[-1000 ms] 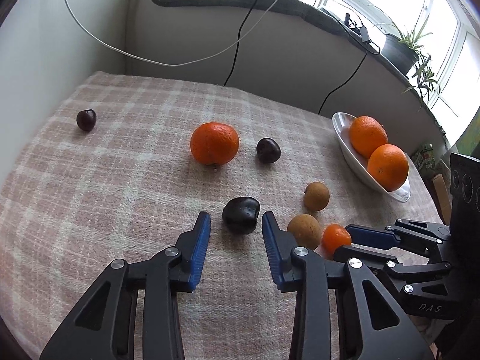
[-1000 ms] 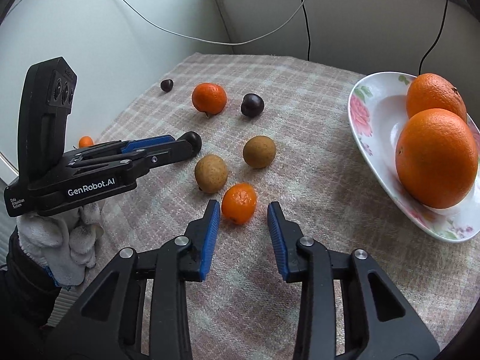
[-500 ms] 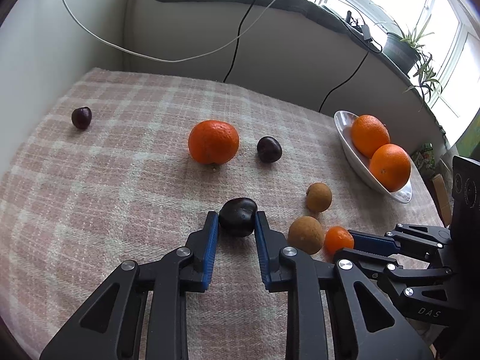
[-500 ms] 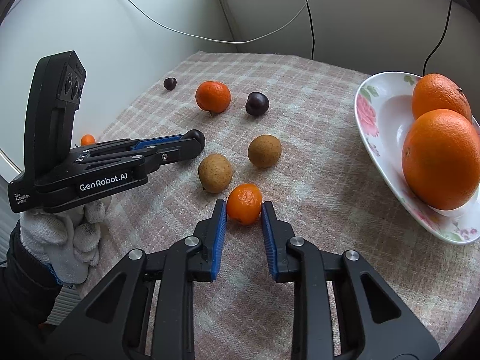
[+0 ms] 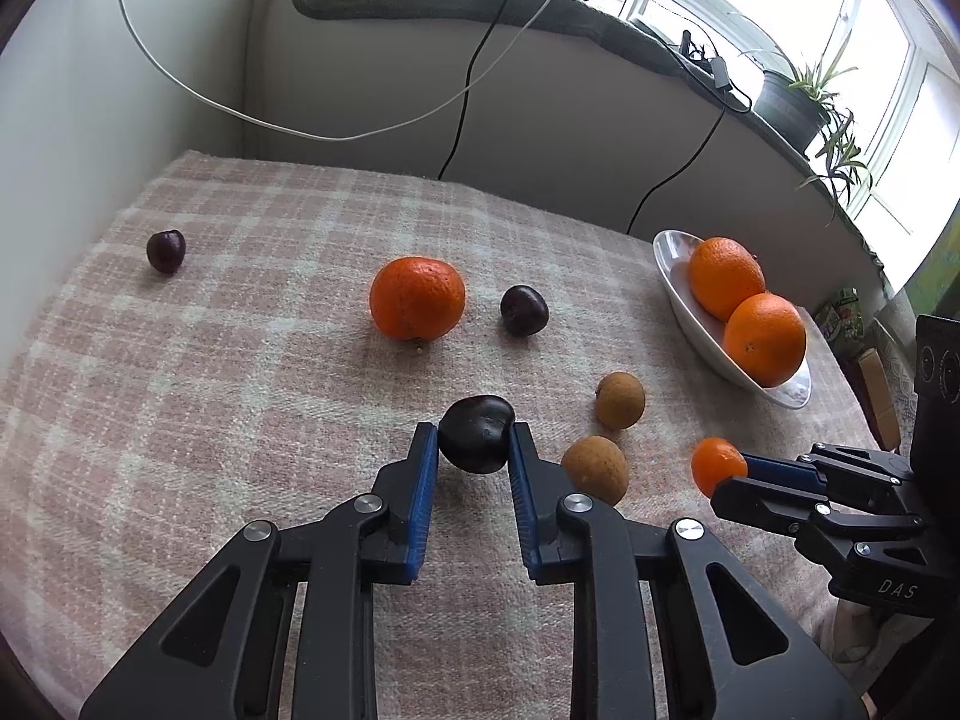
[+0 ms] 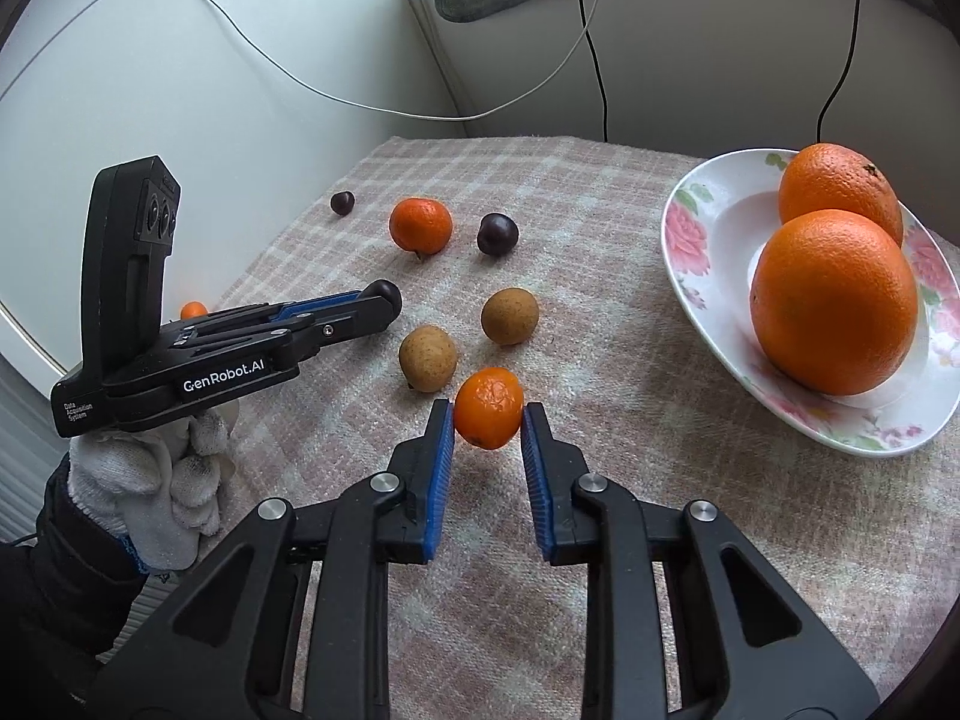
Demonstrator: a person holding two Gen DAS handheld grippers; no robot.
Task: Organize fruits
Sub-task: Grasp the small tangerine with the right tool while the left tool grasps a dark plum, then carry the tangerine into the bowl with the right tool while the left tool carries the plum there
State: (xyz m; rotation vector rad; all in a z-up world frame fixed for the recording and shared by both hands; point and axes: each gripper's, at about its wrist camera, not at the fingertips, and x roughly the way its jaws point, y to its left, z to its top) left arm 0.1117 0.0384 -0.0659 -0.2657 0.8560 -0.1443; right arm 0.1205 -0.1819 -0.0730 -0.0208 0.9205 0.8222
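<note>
Both tools have closed — left tool (image 5: 474, 441) pinching the dark fruit (image 5: 477, 433), right tool (image 6: 487, 420) the small mandarin (image 6: 488, 407).

It was a room in a home. The tabletop (image 5: 210, 420) wore a pink checked woven cloth, and behind it a potted plant (image 5: 792, 102) stood on the windowsill (image 5: 600, 30); a flowered plate (image 6: 708, 252) lay on the tabletop's right side.
</note>
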